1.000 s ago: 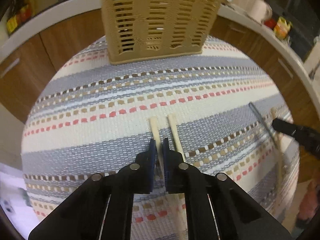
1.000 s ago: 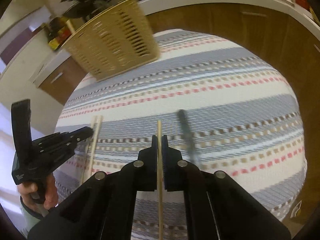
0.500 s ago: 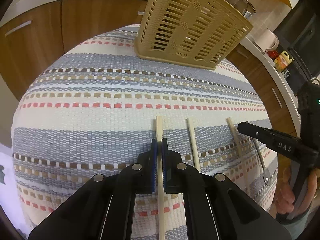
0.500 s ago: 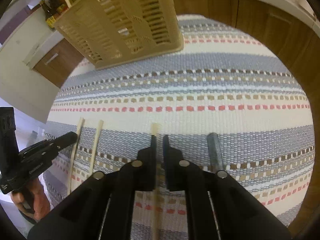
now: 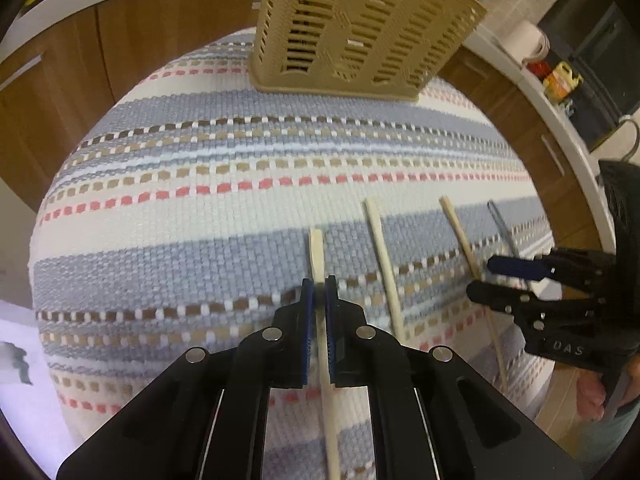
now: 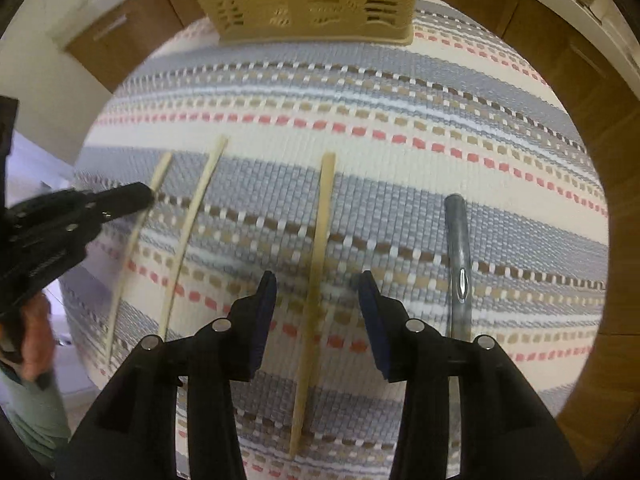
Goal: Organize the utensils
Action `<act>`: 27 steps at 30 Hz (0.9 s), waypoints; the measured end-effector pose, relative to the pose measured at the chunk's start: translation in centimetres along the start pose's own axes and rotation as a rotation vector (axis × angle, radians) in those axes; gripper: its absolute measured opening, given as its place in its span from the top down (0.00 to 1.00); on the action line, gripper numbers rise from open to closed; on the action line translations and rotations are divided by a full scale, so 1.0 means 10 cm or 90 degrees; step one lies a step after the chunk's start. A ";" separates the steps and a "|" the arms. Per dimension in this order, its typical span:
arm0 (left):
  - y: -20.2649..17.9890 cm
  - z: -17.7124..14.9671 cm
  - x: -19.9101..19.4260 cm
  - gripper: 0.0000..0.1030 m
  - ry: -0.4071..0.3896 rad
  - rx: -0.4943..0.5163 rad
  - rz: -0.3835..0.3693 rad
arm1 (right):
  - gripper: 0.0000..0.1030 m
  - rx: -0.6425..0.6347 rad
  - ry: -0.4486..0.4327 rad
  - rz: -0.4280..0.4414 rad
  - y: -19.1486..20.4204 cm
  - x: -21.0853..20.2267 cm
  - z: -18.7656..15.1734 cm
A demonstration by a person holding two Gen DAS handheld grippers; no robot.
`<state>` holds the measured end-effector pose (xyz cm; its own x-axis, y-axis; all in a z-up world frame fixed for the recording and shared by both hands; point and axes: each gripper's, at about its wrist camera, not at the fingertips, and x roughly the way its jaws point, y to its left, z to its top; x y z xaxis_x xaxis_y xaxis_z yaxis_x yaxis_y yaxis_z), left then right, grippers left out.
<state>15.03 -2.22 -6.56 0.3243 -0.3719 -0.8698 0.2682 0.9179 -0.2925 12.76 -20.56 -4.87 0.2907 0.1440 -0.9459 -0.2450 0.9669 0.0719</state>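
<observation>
Woven cloth (image 5: 200, 208) covers the round tabletop: coarse basket-weave, bands of grey-blue & cream w/ dashed rows of red, tan, brown. Beige plastic utensil basket (image 5: 360, 24) stands at the far edge, slotted lattice walls, solid base rim, tapering toward the bottom.

Three chopsticks, pale wood, thin, matte, squared blunt ends, lie roughly parallel on the cloth, pointing toward the basket. Left chopstick (image 5: 318, 256) sits betw. the left gripper (image 5: 319, 292) fingers, blue pads closed tight onto it, tip sticking out just past them. Middle chopstick (image 5: 384, 264) lies just beside it, free. Third chopstick (image 6: 320, 240) lies further right, looks more yellow-tan in the right wrist view; it runs down betw. the right gripper (image 6: 318, 292) fingers, which are spread wide, pads well clear of it on both sides, nothing held.

Metal utensil handle (image 6: 458, 240), grey, smooth, shiny, rounded end, lies on the cloth just right of the right gripper; its working end hidden behind the gripper body.

Grippers: black plastic, silver round bolts.
</observation>
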 end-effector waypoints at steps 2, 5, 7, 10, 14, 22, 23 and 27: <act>-0.03 -0.07 -0.03 0.95 0.026 0.029 0.016 | 0.66 -0.009 0.015 -0.006 0.07 0.01 -0.02; -0.10 -0.18 -0.06 0.95 0.067 0.069 0.023 | 0.68 -0.024 0.033 -0.018 0.15 0.03 -0.08; -0.14 -0.23 -0.07 0.95 0.090 0.086 0.024 | 0.70 -0.031 0.037 -0.034 0.20 0.03 -0.11; -0.22 -0.28 -0.06 0.94 0.117 0.106 0.023 | 0.70 -0.034 0.041 -0.046 0.31 0.06 -0.15; -0.19 -0.30 -0.11 0.91 0.116 0.101 0.020 | 0.71 -0.026 0.050 -0.030 0.35 0.07 -0.21; -0.11 -0.41 -0.17 0.81 0.156 0.106 -0.023 | 0.71 -0.022 0.064 -0.012 0.28 0.05 -0.22; -0.15 -0.44 -0.12 0.81 0.164 0.111 -0.016 | 0.71 -0.023 0.067 -0.012 0.28 0.05 -0.22; -0.26 -0.49 -0.07 0.81 0.165 0.127 0.008 | 0.74 -0.036 0.067 -0.030 0.29 0.06 -0.18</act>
<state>9.68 -3.66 -7.10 0.0936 -0.2896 -0.9526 0.4470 0.8672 -0.2197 10.53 -18.03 -5.82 0.2047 0.0723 -0.9761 -0.2864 0.9581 0.0110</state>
